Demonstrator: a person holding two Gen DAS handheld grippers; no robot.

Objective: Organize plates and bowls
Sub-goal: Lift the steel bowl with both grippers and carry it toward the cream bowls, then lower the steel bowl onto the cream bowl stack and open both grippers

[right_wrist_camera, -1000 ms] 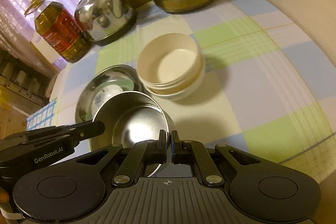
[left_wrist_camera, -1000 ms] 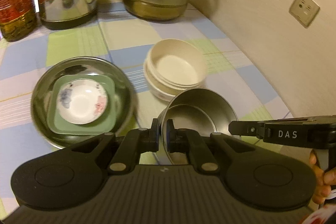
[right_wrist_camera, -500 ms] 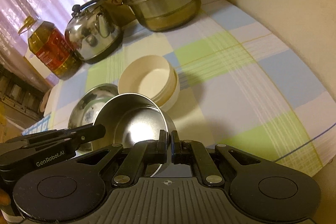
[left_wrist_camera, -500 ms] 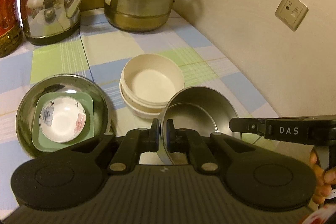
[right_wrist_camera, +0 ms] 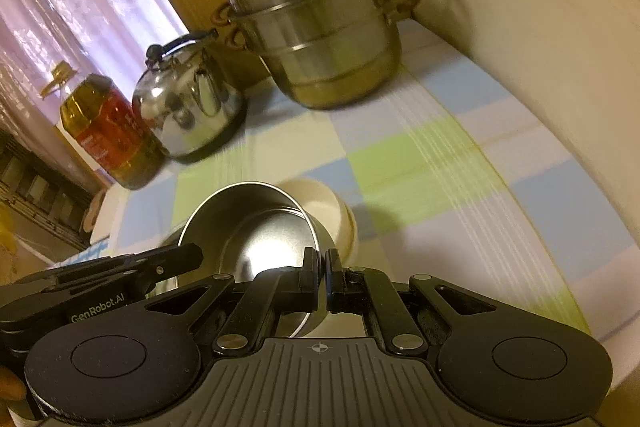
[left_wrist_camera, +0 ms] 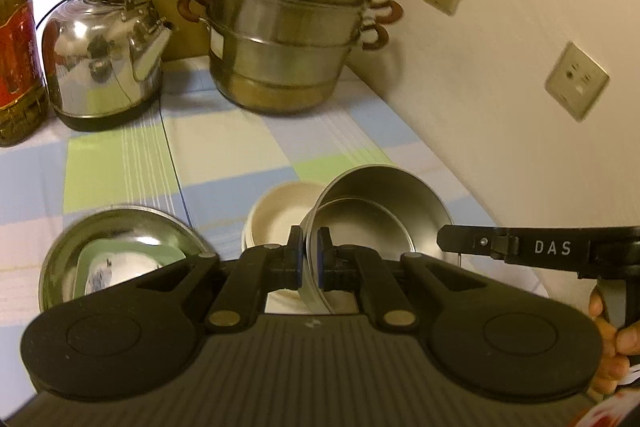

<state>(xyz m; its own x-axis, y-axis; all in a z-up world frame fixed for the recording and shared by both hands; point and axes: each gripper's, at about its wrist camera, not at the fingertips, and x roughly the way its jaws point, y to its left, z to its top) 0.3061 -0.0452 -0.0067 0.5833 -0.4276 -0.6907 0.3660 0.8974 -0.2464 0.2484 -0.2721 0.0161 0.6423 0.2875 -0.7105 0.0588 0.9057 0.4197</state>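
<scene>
Left wrist view: both the left gripper point(left_wrist_camera: 308, 259) and the right gripper point(right_wrist_camera: 322, 275) clench the steel bowl's point(left_wrist_camera: 380, 211) rim above the counter point(left_wrist_camera: 240, 139), cream bowls point(left_wrist_camera: 280, 219) just behind, steamer pot point(left_wrist_camera: 284, 39) and kettle point(left_wrist_camera: 104, 55) beyond.

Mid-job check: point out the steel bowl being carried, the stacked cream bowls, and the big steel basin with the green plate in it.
steel bowl point(left_wrist_camera: 372, 223), left wrist view, inner floor.
cream bowls point(left_wrist_camera: 280, 215), left wrist view, inside of the top bowl.
steel basin point(left_wrist_camera: 132, 227), left wrist view, far inner wall.

Tilted steel bowl point(left_wrist_camera: 380, 211) above stacked cream bowls point(left_wrist_camera: 280, 219)
</scene>
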